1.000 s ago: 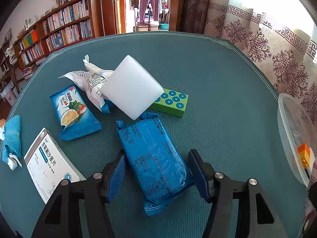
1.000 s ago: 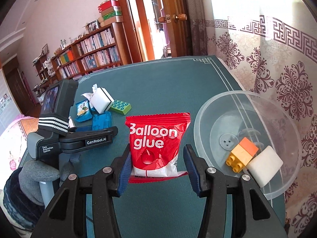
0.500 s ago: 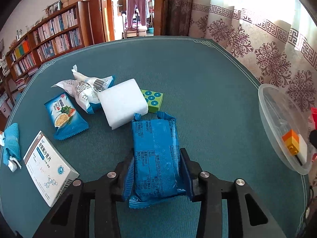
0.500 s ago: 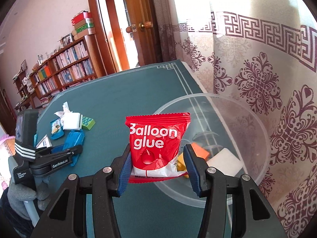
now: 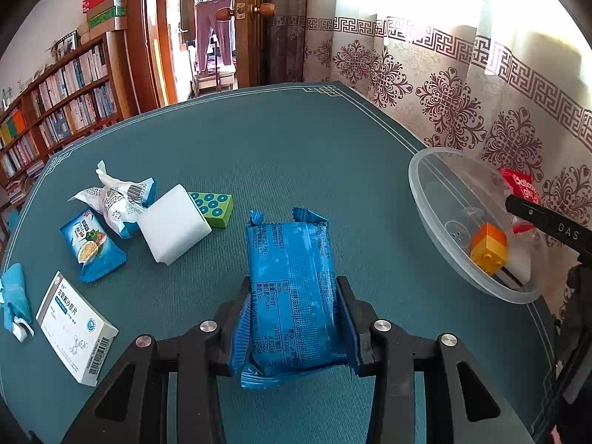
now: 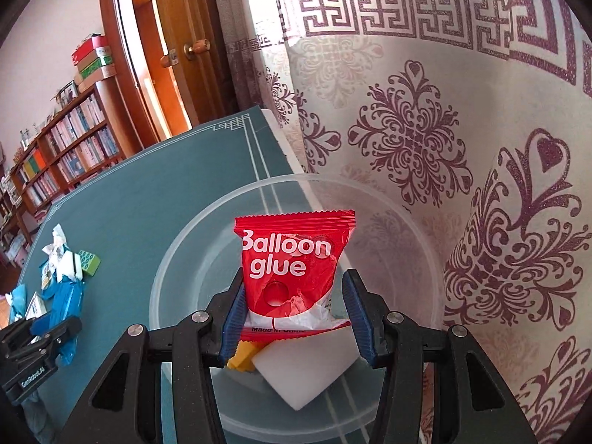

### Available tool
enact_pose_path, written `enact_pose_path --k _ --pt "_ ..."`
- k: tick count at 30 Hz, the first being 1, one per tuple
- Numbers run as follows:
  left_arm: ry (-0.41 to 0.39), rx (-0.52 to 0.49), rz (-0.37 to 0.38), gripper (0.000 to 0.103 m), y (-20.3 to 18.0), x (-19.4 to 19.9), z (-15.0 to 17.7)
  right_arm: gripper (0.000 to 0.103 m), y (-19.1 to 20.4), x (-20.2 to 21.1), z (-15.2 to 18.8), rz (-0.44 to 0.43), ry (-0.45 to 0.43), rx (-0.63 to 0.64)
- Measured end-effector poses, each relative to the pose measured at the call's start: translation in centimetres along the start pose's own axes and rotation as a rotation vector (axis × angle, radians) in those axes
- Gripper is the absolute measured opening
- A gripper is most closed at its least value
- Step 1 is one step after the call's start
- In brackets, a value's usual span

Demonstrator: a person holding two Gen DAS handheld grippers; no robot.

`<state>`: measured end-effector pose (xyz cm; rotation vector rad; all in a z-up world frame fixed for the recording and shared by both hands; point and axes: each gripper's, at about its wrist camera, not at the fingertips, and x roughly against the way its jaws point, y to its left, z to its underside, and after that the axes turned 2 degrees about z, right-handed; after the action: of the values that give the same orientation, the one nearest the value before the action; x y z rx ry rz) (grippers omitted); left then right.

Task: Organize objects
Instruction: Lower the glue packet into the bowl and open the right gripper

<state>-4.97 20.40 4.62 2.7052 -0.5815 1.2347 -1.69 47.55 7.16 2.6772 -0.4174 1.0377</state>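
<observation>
Teal table (image 5: 296, 155) with snack packets (image 5: 107, 218), clear bowl (image 5: 436, 222).

The bench (image 5: 296, 155) is covered in matt teal cloth, the bowl (image 6: 177, 259) is made of clear smooth plastic, and the red packet (image 6: 292, 259) and blue packet (image 5: 292, 288) are wrapped in glossy crinkled film.

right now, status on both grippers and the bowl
Left gripper shut on blue snack pack, lifted. Right gripper holds Balloon glue packet over clear bowl. Bowl already holds orange brick, white block. Nothing blocking.
</observation>
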Motion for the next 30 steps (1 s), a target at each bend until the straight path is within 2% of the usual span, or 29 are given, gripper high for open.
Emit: enact_pose_path --k 12,23,30 --pt "0.012 -0.021 0.01 0.044 -1.0 -0.4 0.0 0.054 -2.0 -1.8 0.1 0.04 0.02 -0.067" --pt "0.009 -0.044 0.033 0.044 -2.2 -0.2 -0.3 0.056 -0.9 0.8 1.3 0.055 -0.038 -0.023" --pt "0.007 -0.054 0.047 0.044 -2.9 0.0 -0.2 0.058 -0.9 0.3 -0.4 0.055 -0.058 -0.029"
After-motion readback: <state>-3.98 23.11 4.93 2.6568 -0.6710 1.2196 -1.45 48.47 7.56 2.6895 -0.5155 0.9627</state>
